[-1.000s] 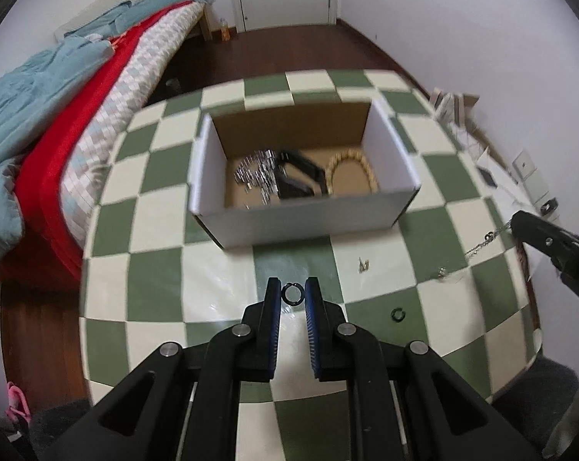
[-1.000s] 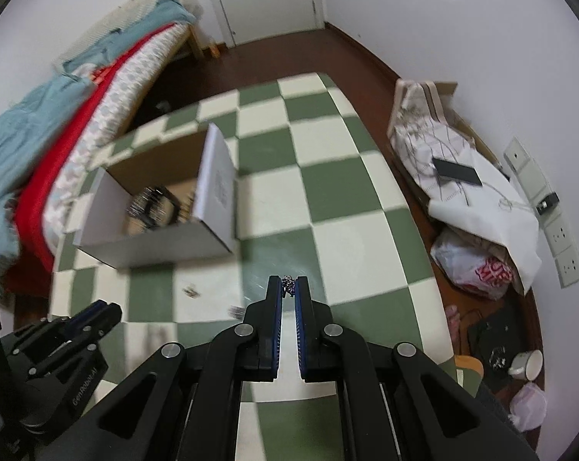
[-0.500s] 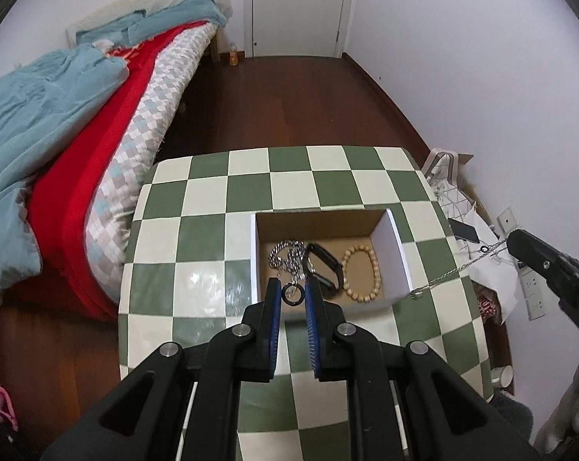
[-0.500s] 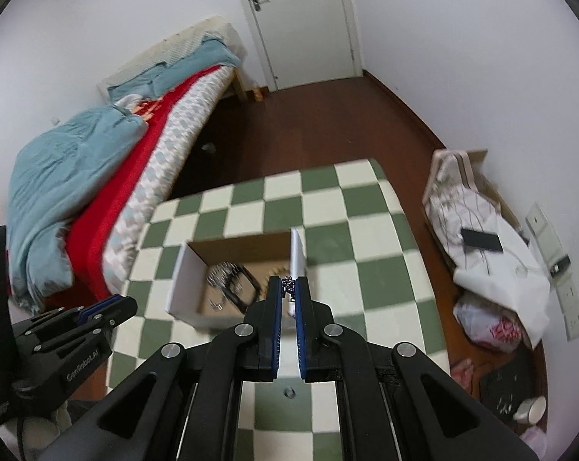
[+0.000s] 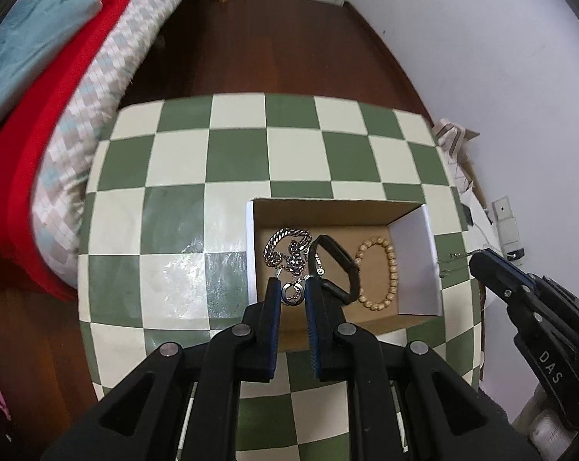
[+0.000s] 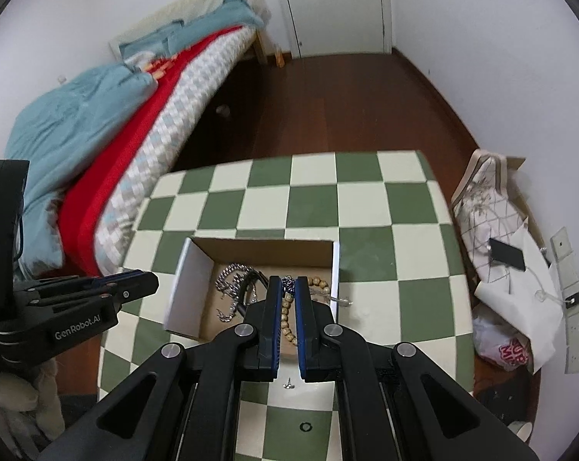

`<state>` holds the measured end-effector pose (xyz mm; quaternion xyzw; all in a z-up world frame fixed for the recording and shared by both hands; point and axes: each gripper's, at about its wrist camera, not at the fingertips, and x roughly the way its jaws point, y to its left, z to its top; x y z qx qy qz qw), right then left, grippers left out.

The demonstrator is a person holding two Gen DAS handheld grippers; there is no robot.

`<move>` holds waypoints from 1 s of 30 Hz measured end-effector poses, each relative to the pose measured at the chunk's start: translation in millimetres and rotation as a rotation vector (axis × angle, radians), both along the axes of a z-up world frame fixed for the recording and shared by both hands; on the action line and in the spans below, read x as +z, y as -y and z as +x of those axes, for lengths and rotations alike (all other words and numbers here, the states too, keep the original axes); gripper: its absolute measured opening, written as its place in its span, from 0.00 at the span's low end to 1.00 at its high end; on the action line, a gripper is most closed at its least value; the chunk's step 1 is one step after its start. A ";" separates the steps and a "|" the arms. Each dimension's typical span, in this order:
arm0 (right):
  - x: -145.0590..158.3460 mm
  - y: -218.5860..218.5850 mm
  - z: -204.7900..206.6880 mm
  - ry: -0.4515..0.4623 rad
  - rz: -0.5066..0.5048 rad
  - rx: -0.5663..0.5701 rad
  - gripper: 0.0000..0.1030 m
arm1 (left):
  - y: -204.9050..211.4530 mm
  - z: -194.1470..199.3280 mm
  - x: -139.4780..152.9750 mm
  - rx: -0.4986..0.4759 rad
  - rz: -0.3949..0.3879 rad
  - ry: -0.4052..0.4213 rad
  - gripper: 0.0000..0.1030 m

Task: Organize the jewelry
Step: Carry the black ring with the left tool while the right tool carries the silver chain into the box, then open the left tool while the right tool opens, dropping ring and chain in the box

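1. Looking along the left gripper (image 5: 292,295), its two blue-padded black fingers stood a narrow gap apart, pinching a small dark ring (image 5: 292,294) held above the open white cardboard box (image 5: 420,261).
2. Half a second before, the same ring had hung over the box's near wall; now it sat over the near left part of the box floor, and the box filled more of the left wrist view.
3. Inside the box lay a tangled silver chain (image 5: 287,247) at the left, a black strap band (image 5: 335,267) in the middle and a wooden bead bracelet (image 5: 377,271) at the right.
4. The box rested on the green and cream checkered table (image 5: 181,192), with a red and blue covered bed (image 5: 58,77) beside it.
5. At the right edge the right gripper (image 5: 477,263) pointed at the box's right wall, a thin silver chain necklace (image 5: 452,257) trailing from its tip.
6. In the right wrist view, the right gripper (image 6: 288,283) was nearly closed on a bunched bit of that necklace (image 6: 288,282), over the box's (image 6: 191,280) right half and bead bracelet (image 6: 287,307).
7. Earlier it had hovered short of the box; now its tips were above the interior.
8. A small stud earring (image 6: 288,385) and a black ring (image 6: 306,427) remained on the table (image 6: 366,207) near the camera.
9. The left gripper (image 6: 151,282) showed at the left, beside the box.
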<state>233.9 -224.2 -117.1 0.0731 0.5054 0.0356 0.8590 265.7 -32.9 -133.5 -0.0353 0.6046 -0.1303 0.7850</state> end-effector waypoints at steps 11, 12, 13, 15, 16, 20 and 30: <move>2.0 13.0 19.0 0.006 0.075 -0.021 0.07 | 3.0 13.7 -14.9 -0.011 -0.023 -0.058 0.10; 8.1 14.0 19.5 0.015 0.080 -0.024 0.07 | 3.1 13.5 -15.1 -0.012 -0.025 -0.059 0.10; 16.1 15.6 19.5 0.032 0.081 -0.027 0.07 | 3.2 13.8 -15.0 -0.011 -0.025 -0.059 0.10; 29.8 16.3 19.4 0.056 0.078 -0.025 0.07 | 3.4 13.6 -15.1 -0.012 -0.029 -0.059 0.10; 34.2 16.5 19.4 0.064 0.078 -0.024 0.07 | 3.4 13.6 -15.2 -0.011 -0.029 -0.060 0.10; 48.6 12.7 20.2 0.083 0.076 -0.008 0.07 | 2.6 14.1 -15.3 -0.008 -0.031 -0.060 0.10; 5.7 -4.8 34.4 -0.053 0.063 0.038 0.07 | 0.1 18.9 -20.8 0.010 -0.038 -0.097 0.11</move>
